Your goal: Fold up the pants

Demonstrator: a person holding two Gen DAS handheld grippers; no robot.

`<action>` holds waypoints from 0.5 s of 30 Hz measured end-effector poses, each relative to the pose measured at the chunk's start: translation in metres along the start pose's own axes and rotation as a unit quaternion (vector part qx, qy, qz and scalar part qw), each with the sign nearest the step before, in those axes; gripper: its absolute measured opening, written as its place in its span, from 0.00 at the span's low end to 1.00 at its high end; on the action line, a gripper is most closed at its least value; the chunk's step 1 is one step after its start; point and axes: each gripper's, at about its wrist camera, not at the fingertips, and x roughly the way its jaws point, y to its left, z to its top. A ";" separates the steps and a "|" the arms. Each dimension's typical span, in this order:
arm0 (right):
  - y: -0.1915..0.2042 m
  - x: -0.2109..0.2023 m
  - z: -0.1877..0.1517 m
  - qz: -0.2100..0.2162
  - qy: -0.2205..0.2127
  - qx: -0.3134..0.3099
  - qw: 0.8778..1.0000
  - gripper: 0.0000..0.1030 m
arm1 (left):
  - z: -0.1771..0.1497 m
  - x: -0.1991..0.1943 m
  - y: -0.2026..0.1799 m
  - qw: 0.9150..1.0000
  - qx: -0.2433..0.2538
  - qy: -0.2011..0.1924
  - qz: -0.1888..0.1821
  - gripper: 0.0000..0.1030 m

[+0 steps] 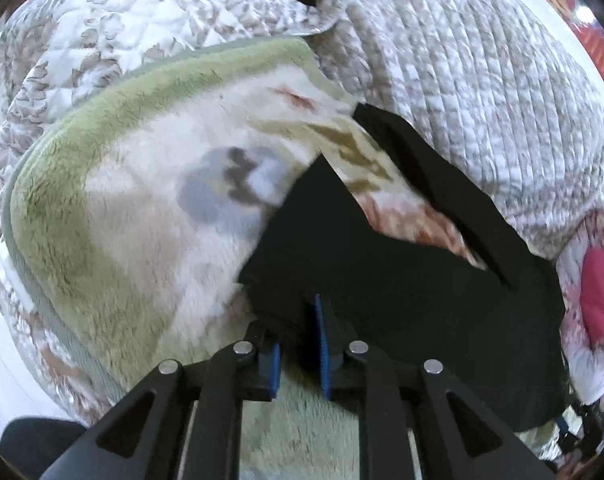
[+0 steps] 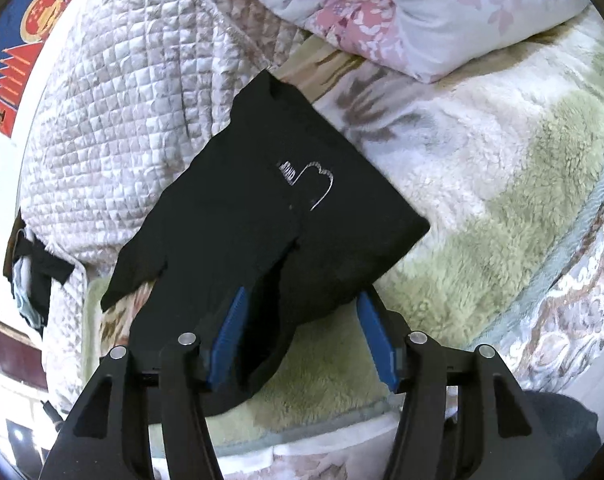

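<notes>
The black pants [image 1: 402, 272] lie folded on a fluffy green-and-cream blanket [image 1: 122, 208] on a bed. My left gripper [image 1: 300, 344] is nearly shut, its blue pads pinching the near edge of the pants. In the right wrist view the pants [image 2: 262, 208] show a small white logo and lie partly on the blanket [image 2: 482, 200]. My right gripper [image 2: 302, 320] is open, its blue pads wide apart, with a fold of the pants lying between them.
A quilted grey-white bedspread [image 1: 462, 60] covers the bed beyond the blanket. A pink floral pillow [image 2: 442, 12] lies at the far end. A red-and-blue poster [image 2: 30, 28] hangs on the wall. A black strap [image 2: 42, 272] hangs at the bed's edge.
</notes>
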 end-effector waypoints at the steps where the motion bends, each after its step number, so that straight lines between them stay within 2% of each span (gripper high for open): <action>1: -0.001 -0.002 0.001 0.001 -0.006 0.005 1.000 0.56 | 0.003 0.004 0.001 1.000 0.000 -0.001 0.003 0.16; 5: 0.001 -0.011 0.007 -0.008 -0.044 0.001 0.999 0.56 | 0.007 0.012 -0.001 1.000 0.002 0.000 0.010 0.14; 7: -0.002 -0.006 0.012 -0.022 -0.042 -0.005 0.999 0.47 | 0.005 0.014 -0.004 0.999 0.020 -0.005 0.026 0.05; 8: -0.006 -0.002 0.015 -0.028 -0.036 0.000 0.999 0.33 | 0.004 0.014 -0.005 0.999 0.028 -0.007 0.031 0.05; 9: -0.009 0.001 0.017 -0.027 -0.030 0.008 0.999 0.23 | 0.004 0.013 -0.006 0.999 0.031 -0.009 0.034 0.04; 11: -0.012 -0.001 0.018 -0.013 -0.033 0.014 0.999 0.19 | 0.005 0.007 -0.007 0.998 0.035 -0.018 0.039 0.04; 15: -0.006 -0.019 0.012 -0.013 -0.052 -0.003 0.999 0.12 | 0.008 -0.013 -0.006 0.997 0.038 -0.043 0.048 0.03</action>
